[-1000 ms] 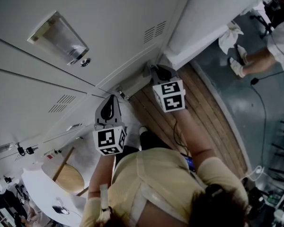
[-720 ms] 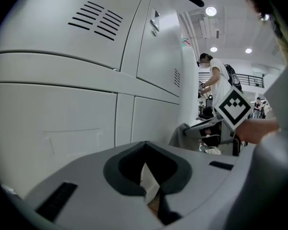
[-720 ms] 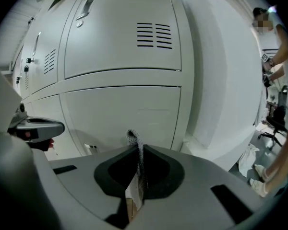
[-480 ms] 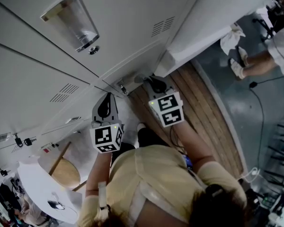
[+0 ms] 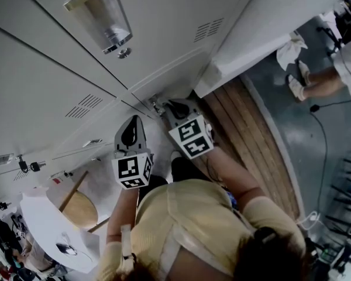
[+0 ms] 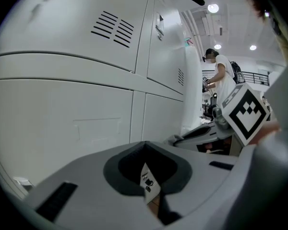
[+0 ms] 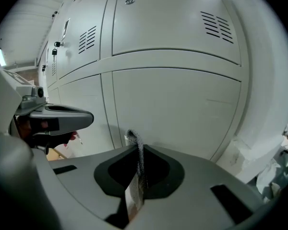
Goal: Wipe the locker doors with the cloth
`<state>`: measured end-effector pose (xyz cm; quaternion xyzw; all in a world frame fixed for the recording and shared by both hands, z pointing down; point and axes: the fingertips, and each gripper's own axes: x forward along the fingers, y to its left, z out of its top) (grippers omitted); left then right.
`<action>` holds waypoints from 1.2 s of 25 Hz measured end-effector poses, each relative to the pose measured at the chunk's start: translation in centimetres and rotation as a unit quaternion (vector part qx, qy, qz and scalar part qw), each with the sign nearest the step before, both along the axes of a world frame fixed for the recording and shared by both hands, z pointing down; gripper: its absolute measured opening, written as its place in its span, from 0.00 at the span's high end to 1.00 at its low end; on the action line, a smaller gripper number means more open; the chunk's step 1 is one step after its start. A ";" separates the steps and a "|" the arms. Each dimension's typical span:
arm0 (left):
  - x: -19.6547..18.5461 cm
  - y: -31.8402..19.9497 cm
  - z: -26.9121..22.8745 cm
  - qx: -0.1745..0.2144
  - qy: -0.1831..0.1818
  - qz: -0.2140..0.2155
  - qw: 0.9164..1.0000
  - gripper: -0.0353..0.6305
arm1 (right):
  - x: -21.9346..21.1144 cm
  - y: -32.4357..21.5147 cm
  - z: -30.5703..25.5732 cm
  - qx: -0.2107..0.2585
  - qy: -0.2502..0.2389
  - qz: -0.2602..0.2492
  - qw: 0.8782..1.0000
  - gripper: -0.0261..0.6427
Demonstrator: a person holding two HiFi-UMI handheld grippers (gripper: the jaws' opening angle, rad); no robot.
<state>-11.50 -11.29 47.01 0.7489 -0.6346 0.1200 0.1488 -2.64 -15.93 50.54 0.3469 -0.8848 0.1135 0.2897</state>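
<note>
- We hold the right gripper (image 7: 137, 159) with its jaws pressed together on a thin fold of the grey cloth (image 7: 134, 140), which pokes up just past the tips. We judge that this pinch leaves a free edge to drag across the metal.
- That gripper points at a lower locker door (image 7: 177, 104), beside the seam between two doors and low down near the wooden floor (image 5: 251, 122). That would suit wiping the bottom panels.
- The left gripper (image 6: 145, 169) has its jaws closed on each other with no cloth between them. It sits just beside the right one, facing the neighbouring doors, and we take it to be idle and out of the way.
- We cannot tell whether the cloth touches the door. The right gripper view gives no clear gap or contact, and in the head view the gripper's body covers its own tips.
- Only a sliver of the cloth shows; the rest, if there is more, is hidden between the jaws.
- A pale slip (image 6: 149, 183) with small dark marks sits at the left jaws' seam; it is too small for us to identify.
- The upper doors run out of every view.
</note>
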 end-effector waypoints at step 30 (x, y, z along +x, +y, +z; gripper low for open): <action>1.6 -1.5 2.0 -0.019 0.005 0.003 1.000 0.96 | 2.3 -4.8 2.7 0.036 0.025 0.019 0.999 0.94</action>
